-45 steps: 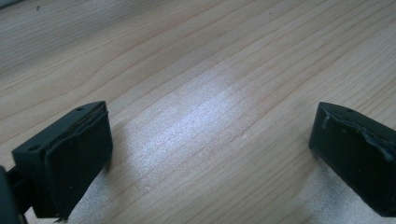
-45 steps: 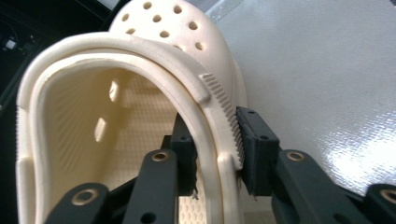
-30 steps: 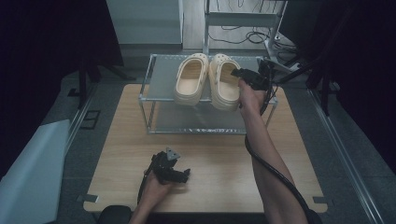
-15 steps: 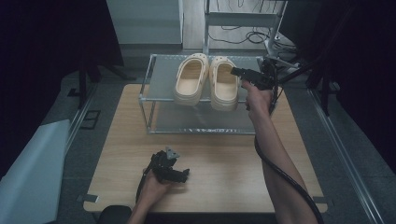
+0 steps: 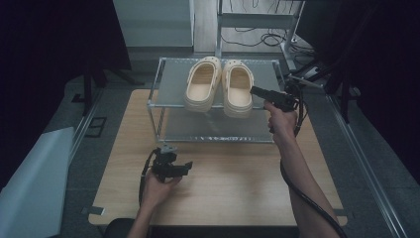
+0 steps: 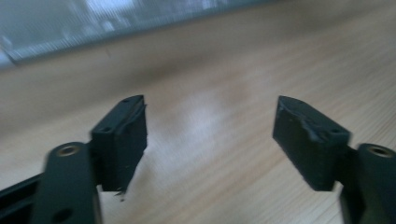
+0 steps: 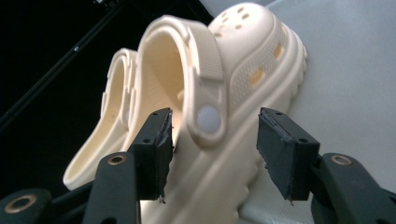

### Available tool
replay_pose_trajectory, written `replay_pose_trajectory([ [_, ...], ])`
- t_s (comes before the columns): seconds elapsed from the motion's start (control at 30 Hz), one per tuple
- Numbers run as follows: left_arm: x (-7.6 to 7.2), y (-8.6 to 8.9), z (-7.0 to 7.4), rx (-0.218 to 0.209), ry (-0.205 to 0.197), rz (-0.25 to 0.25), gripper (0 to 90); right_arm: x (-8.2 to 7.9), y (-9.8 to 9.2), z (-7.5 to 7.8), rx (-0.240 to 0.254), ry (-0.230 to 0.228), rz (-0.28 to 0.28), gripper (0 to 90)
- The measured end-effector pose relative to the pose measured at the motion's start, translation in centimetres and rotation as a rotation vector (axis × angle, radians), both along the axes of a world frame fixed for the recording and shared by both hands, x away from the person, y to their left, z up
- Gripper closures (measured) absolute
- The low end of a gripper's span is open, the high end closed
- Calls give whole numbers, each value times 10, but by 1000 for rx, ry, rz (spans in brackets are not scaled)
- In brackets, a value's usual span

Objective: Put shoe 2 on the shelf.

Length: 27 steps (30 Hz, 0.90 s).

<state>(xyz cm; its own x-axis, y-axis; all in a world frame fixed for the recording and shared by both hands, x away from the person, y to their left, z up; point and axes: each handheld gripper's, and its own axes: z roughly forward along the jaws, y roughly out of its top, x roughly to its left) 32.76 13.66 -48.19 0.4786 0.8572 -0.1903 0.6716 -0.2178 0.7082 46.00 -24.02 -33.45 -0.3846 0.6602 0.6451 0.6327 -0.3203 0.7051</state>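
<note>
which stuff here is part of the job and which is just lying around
In the job, likely:
right gripper, open, jaws either side of the right clog
left clog
shoe rack

Lying about:
left gripper, open, low over the table
cables behind the rack

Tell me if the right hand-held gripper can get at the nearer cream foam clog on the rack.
Probably yes: the right hand-held gripper is open, its jaws either side of the cream foam clog's heel-strap rivet, and nothing stands between them on the grey metal rack.
</note>
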Motion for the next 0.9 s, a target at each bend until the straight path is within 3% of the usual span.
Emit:
replay_pose_trajectory([
  [0.1,7,9,15,-45,-14,-2,377,-4,-2,-4,29,-1,10,514],
  [0.2,13,16,30,-107,-28,-42,446,-10,-4,-7,65,-17,23,547],
  [0.47,32,27,72,-250,-52,-29,603,-24,-7,-3,62,-57,36,660],
  [0.7,47,33,106,-317,-88,-12,692,-29,-14,-13,47,-29,39,777],
  [0.9,61,33,127,-309,-130,26,739,-27,-11,-26,49,0,37,786],
])
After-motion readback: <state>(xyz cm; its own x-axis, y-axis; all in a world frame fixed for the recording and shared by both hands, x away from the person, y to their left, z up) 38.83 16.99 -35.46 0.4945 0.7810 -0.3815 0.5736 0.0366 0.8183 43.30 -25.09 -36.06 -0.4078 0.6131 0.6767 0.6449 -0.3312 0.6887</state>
